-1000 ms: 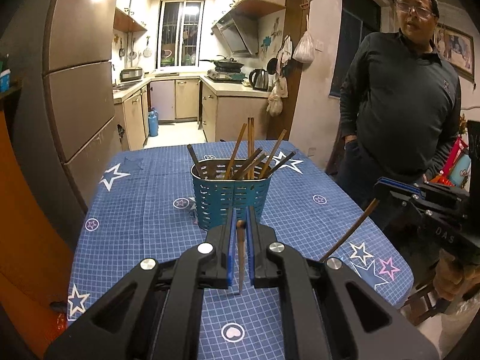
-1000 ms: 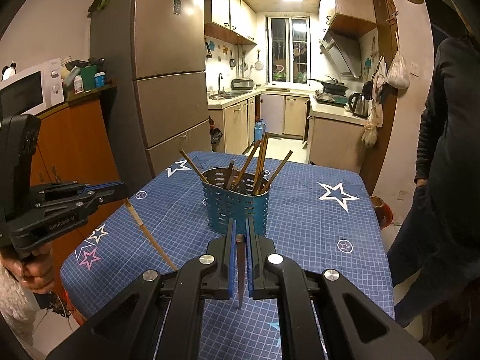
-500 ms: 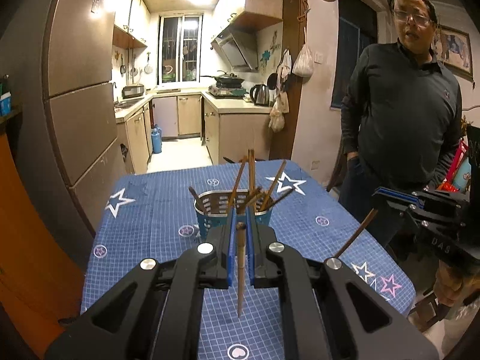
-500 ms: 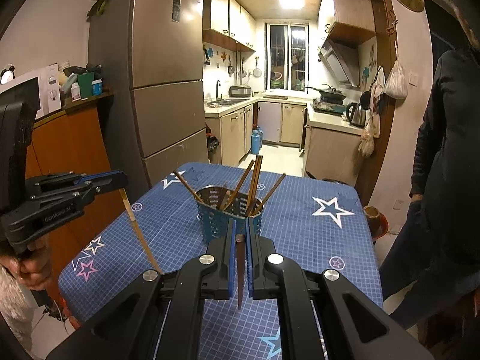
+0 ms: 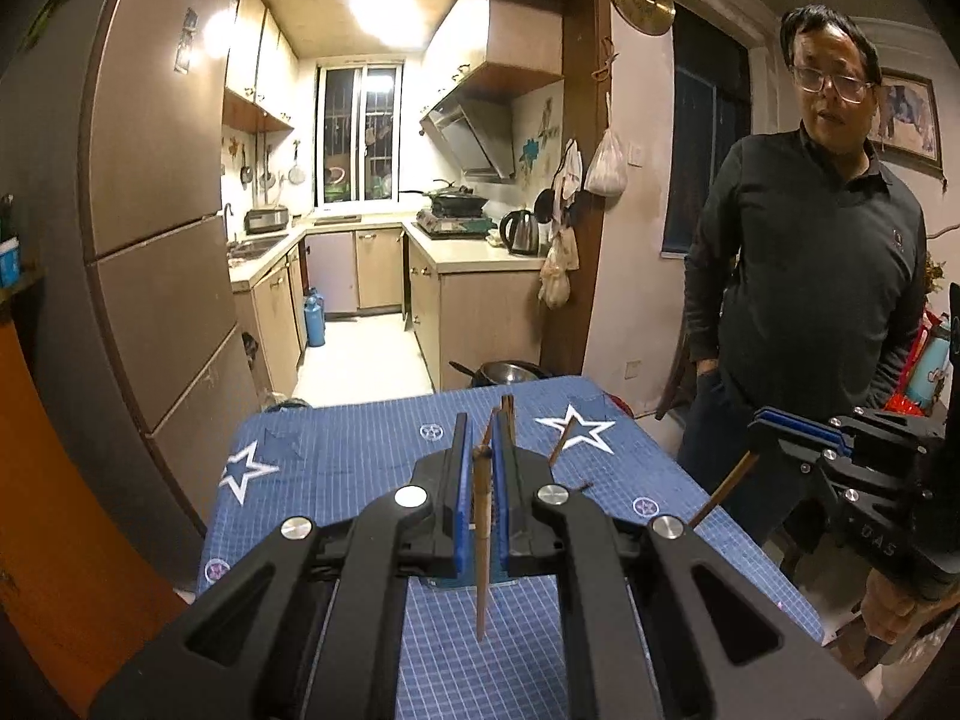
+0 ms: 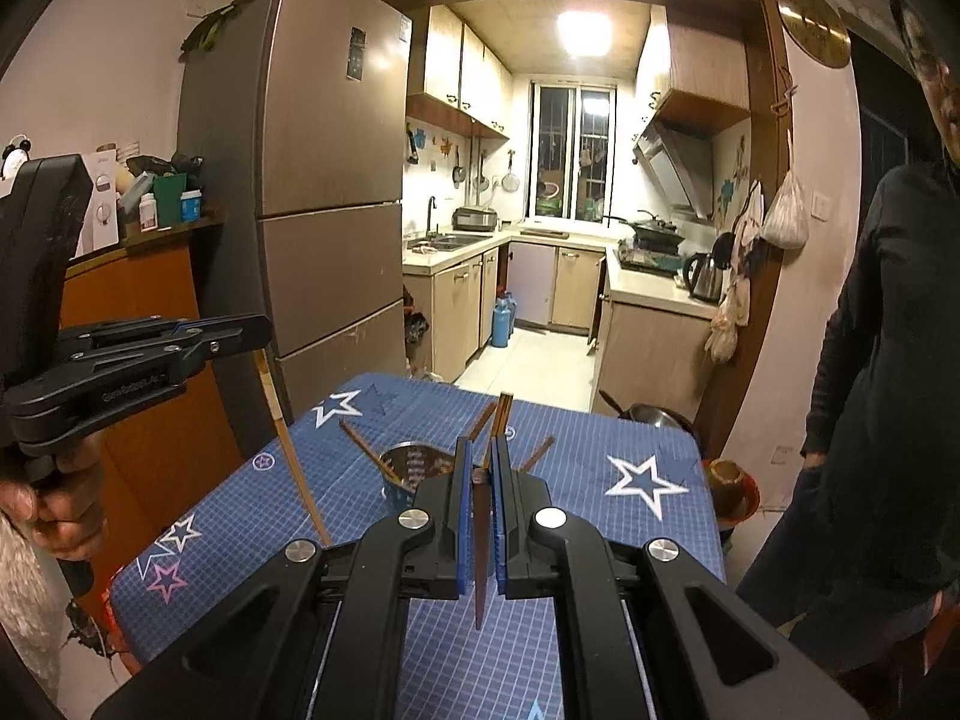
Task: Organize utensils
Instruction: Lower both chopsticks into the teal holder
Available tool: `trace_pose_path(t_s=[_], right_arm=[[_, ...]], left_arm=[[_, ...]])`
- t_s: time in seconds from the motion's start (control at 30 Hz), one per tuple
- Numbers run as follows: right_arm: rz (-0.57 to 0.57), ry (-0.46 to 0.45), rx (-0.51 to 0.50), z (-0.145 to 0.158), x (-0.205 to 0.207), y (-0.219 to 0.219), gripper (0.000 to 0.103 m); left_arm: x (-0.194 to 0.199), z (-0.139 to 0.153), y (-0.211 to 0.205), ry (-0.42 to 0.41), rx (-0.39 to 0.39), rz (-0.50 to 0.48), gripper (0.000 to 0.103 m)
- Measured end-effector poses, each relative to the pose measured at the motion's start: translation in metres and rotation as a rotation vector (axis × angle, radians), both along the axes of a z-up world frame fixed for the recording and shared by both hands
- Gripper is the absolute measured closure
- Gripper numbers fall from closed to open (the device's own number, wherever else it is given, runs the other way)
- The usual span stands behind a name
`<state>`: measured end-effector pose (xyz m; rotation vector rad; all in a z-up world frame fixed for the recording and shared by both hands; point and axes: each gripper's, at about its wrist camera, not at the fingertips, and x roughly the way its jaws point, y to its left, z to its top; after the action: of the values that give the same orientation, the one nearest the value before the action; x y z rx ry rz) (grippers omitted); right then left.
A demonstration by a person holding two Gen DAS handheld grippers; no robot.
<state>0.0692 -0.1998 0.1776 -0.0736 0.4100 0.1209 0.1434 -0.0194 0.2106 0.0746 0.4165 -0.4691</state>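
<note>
Chopsticks: pale wooden stick [image 5: 482, 540] pinched in left gripper [image 5: 482, 456], darker tapered stick [image 6: 480, 546] in right gripper [image 6: 480, 462].

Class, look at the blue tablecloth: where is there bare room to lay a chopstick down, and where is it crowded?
Bare cloth lies along the right side around the big white star, and on the left edge by the small stars. The far strip behind the utensil holder is also free. It is crowded at the middle, where the holder bristles with chopsticks.

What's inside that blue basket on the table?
Several wooden chopsticks stand in the blue basket, leaning outward over its rim. Its floor and the chopsticks' lower ends are hidden by its wall and by the right gripper in front.
</note>
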Motion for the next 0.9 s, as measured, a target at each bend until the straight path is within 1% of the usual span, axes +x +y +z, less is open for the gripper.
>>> trace_pose_path(t_s=[0.1,0.3,0.4,0.5,0.7,0.8,0.9], right_arm=[[-0.010,-0.014,-0.011,0.010,0.009,0.001,0.096],[-0.036,-0.067,-0.023,0.037,0.025,-0.001,0.096],[-0.050,-0.087,-0.010,0.047,0.035,-0.004,0.096],[-0.057,-0.101,0.010,0.053,0.044,-0.008,0.096],[-0.062,-0.110,0.044,0.052,0.061,-0.012,0.096],[-0.061,-0.110,0.065,0.047,0.067,-0.016,0.096],[-0.061,-0.106,0.063,0.043,0.070,-0.017,0.096]], left_arm=[[0.012,0.010,-0.003,-0.002,-0.009,0.000,0.098],[0.031,0.031,-0.005,-0.057,-0.022,0.021,0.098],[0.039,0.040,-0.009,-0.083,-0.039,0.018,0.098],[0.046,0.045,-0.016,-0.113,-0.034,0.021,0.098],[0.053,0.042,-0.029,-0.175,-0.016,0.000,0.098],[0.051,0.036,-0.031,-0.237,0.007,-0.003,0.098],[0.039,0.025,-0.029,-0.326,-0.003,-0.005,0.098]])
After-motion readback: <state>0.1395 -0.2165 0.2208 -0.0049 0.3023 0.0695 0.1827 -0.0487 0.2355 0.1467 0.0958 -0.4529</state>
